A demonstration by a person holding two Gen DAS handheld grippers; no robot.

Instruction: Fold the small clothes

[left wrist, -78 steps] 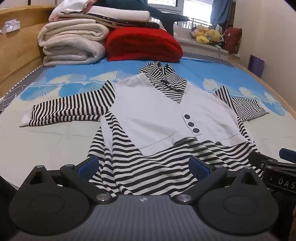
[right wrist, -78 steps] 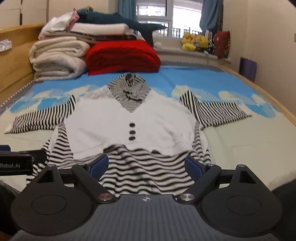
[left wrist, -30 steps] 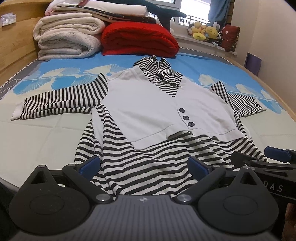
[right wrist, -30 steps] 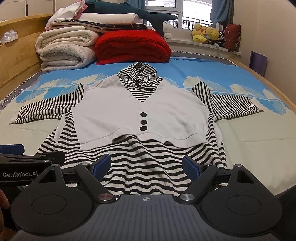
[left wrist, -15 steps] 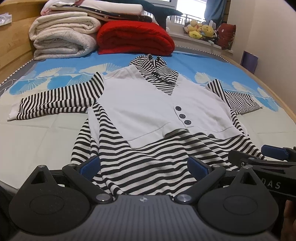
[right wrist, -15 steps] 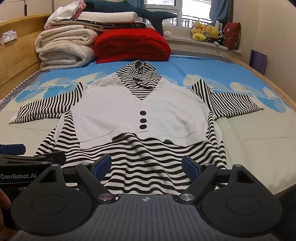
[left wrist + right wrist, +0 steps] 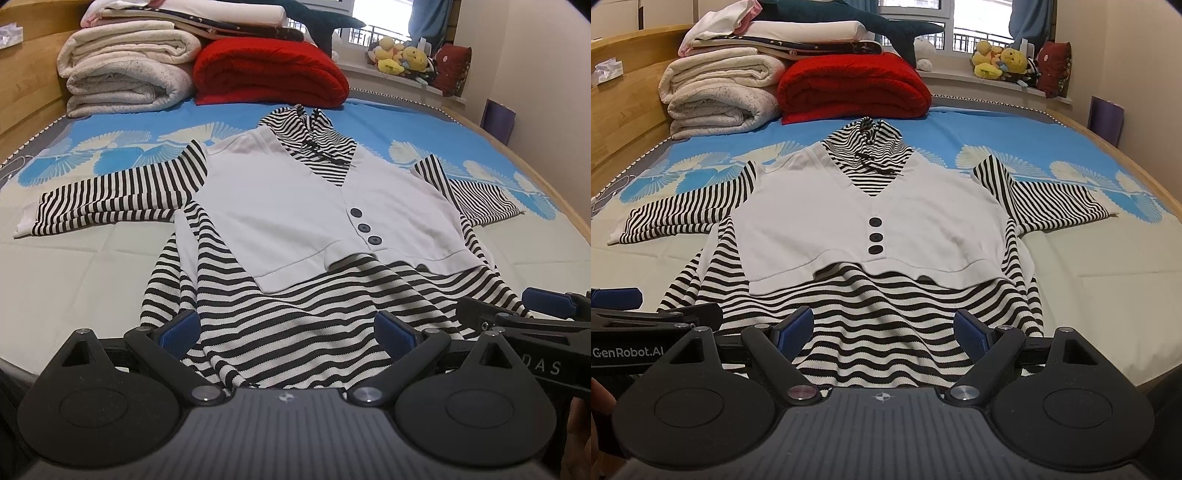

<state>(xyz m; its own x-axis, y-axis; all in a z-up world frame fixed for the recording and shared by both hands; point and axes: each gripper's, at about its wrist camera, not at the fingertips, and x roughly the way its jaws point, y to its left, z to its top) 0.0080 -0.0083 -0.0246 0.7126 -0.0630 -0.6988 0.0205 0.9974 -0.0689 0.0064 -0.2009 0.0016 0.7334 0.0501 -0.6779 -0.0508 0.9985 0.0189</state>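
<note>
While the top (image 7: 306, 221) lay spread face-up on the bed (image 7: 74, 288), both grippers hovered at its hem with their jaws wide apart and nothing between them. The left gripper (image 7: 288, 332), seen from its own camera at 6 o'clock, pointed up the garment's left half, its blue pads (image 7: 183, 328) just above the striped skirt of the top. The right gripper (image 7: 882, 328) did the same over the middle of the hem; in the left view it showed at 3 o'clock, side-on, beside the hem's right corner. In the right view the left gripper showed at 9 o'clock, side-on beside the hem's left corner.

The top was black-and-white striped with a white vest panel over the chest, three dark buttons (image 7: 875, 235) running down its centre, and a striped collar (image 7: 871, 151) toward 12 o'clock. Both sleeves were stretched out flat, one toward 9 o'clock (image 7: 683, 218) and one toward 3 o'clock (image 7: 1056, 203). The striped lower part rippled in soft folds near the grippers.

Behind the collar, at 12 o'clock, sat a folded red blanket (image 7: 853, 88), with rolled white quilts (image 7: 720, 99) to its left at 11 o'clock and more folded bedding stacked on top. Soft toys (image 7: 1001, 59) lined the windowsill at 1 o'clock. The sheet was blue with pale fan shapes at the far end and pale near the hem.
</note>
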